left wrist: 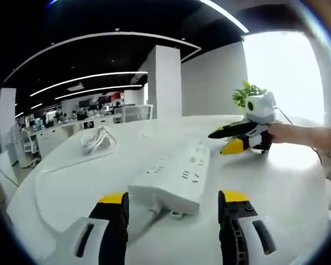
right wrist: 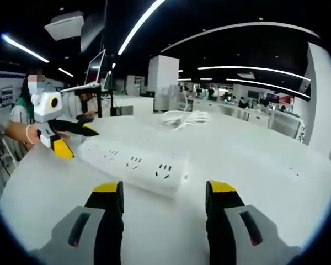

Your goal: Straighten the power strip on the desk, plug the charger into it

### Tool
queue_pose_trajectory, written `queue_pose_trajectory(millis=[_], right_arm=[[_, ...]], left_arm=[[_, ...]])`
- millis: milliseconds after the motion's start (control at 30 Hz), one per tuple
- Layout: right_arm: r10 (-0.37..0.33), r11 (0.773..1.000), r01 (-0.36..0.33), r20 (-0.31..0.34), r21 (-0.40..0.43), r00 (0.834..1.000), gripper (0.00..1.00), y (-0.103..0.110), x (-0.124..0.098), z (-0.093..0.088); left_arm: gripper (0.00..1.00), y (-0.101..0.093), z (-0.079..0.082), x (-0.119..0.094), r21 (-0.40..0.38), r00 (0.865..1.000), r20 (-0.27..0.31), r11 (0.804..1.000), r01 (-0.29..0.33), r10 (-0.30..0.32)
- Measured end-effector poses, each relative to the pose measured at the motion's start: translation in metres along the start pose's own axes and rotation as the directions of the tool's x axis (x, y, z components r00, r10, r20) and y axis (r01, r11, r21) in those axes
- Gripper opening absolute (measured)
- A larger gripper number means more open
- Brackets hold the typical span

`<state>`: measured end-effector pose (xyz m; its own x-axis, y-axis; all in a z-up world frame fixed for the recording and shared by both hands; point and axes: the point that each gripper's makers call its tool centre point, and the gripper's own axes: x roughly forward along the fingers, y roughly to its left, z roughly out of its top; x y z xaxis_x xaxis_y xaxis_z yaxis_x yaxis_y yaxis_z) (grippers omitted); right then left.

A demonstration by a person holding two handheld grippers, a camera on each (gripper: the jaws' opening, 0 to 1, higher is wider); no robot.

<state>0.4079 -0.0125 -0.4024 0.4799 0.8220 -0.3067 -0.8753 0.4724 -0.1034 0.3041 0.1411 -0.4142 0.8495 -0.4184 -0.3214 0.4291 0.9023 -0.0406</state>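
A wide white table carries everything. On it lies the white power strip, a long bar with its sockets facing up; in the left gripper view its near end sits just beyond and between the left tool and its cable curves away to the left. In the right gripper view the same strip lies slantwise just ahead of the right tool. Both tools are released, jaws parted around nothing. A loose white coil, probably the charger cord, rests at the table's far side, well apart from the strip. A small green plant stands far right.
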Motion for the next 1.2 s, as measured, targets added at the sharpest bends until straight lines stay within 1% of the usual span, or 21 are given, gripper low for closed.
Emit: queue_pose_trajectory(millis=[233,400,567,767,833,933,1100,1200], right_arm=[[-0.002,1.000,0.002,-0.008,0.013,1.000,0.54,-0.003,0.003,0.000],[0.007,1.000,-0.008,-0.036,-0.007,0.999,0.53,-0.001,0.007,-0.002],[0.009,1.000,-0.010,-0.051,-0.022,0.999,0.52,0.000,0.010,-0.004],[0.019,0.999,-0.022,-0.070,-0.037,0.997,0.48,0.002,0.015,-0.006],[0.022,0.999,-0.025,-0.075,-0.041,0.997,0.47,0.002,0.016,-0.007],[0.030,0.999,-0.033,-0.078,-0.036,0.997,0.44,0.003,0.018,-0.007],[0.045,0.999,-0.046,-0.071,-0.014,0.996,0.42,0.005,0.019,-0.008],[0.067,0.998,-0.068,-0.068,-0.014,0.995,0.36,0.010,0.019,-0.008]], left_arm=[[0.66,-0.001,-0.002,0.005,0.001,1.000,-0.016,1.000,0.006,-0.006],[0.62,0.000,-0.003,0.008,0.006,1.000,-0.024,1.000,0.003,-0.002],[0.62,0.001,-0.002,0.009,0.005,1.000,-0.020,1.000,0.004,-0.004],[0.61,0.002,-0.004,0.010,0.009,1.000,-0.031,1.000,0.003,-0.003],[0.59,0.001,-0.004,0.011,0.007,1.000,-0.029,1.000,0.007,-0.007],[0.55,0.003,-0.003,0.011,0.013,1.000,-0.028,1.000,0.002,-0.002],[0.54,0.004,-0.003,0.011,0.000,1.000,-0.030,1.000,0.004,-0.004],[0.54,0.005,-0.005,0.012,0.007,0.999,-0.038,1.000,-0.004,0.004]])
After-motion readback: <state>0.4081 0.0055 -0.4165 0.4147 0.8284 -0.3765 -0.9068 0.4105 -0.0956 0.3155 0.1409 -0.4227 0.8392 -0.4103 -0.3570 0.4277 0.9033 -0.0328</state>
